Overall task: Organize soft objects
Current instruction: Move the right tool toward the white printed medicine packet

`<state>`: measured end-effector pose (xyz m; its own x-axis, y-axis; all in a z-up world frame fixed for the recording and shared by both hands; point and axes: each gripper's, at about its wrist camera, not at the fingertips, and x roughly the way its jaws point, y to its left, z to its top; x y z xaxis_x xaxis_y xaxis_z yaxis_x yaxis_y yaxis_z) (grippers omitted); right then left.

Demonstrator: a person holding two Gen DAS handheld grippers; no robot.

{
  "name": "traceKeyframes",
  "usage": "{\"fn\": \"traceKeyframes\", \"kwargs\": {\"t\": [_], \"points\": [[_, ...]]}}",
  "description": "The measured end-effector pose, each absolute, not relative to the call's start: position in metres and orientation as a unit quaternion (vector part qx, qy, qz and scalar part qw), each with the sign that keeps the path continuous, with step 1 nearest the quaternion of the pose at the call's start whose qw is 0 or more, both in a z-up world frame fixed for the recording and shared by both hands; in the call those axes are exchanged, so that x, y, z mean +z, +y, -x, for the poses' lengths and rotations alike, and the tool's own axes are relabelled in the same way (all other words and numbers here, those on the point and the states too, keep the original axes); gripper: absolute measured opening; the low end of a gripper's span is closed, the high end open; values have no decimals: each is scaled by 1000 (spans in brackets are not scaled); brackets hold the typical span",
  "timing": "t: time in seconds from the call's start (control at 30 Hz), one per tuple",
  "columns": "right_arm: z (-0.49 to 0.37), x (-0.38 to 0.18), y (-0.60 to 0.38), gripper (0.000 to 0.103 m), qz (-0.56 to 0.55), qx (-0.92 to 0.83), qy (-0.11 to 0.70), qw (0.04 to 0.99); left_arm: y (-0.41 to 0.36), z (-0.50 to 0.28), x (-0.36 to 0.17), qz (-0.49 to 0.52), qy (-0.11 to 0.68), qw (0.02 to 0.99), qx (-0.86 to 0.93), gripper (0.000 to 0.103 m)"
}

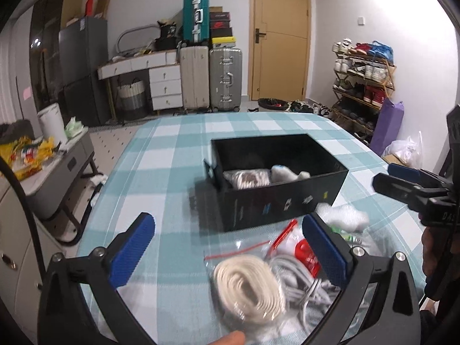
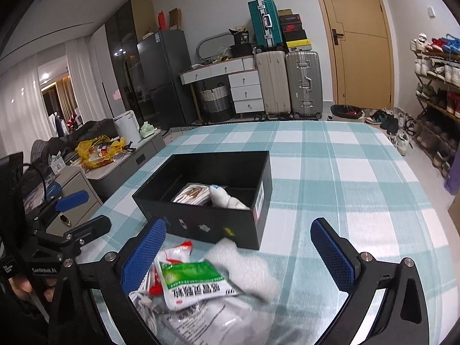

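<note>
1. While your left gripper (image 1: 228,247) stands spread and empty, the bagged cream cord coil (image 1: 248,286) lies near, just right of centre between its fingers; the black box (image 1: 280,184) sits beyond.
2. From the right wrist, your right gripper (image 2: 238,254) is spread too, with the green-and-white sachet (image 2: 194,283) by its left finger, a label hidden from the left view.

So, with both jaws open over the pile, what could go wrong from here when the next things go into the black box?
1. The bags overlap: the clear bag with the rope coil lies against the cable bag, so one grab may drag both.
2. The green-label packet looks slick and may slip out.
3. The black box looks light, and a white sock lies against its front; a push could shift the box.
</note>
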<state>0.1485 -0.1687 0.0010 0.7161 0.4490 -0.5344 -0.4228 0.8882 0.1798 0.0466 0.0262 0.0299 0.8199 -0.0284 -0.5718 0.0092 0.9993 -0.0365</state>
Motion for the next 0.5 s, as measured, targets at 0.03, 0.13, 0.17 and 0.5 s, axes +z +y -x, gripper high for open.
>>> {"fn": "traceKeyframes", "kwargs": {"t": [0.03, 0.13, 0.17, 0.5], "points": [[-145, 0, -171, 102, -24, 233, 295, 926, 27, -44, 28, 18, 302, 953, -9, 103], [-140, -2, -174, 102, -25, 230, 297, 926, 30, -38, 23, 13, 306, 952, -1, 103], [-139, -3, -174, 102, -24, 230, 300, 926, 31, -36, 21, 11, 309, 951, 1, 103], [-131, -22, -173, 102, -3, 231, 349, 908, 31, -33, 10, 4, 325, 946, 11, 103]]}}
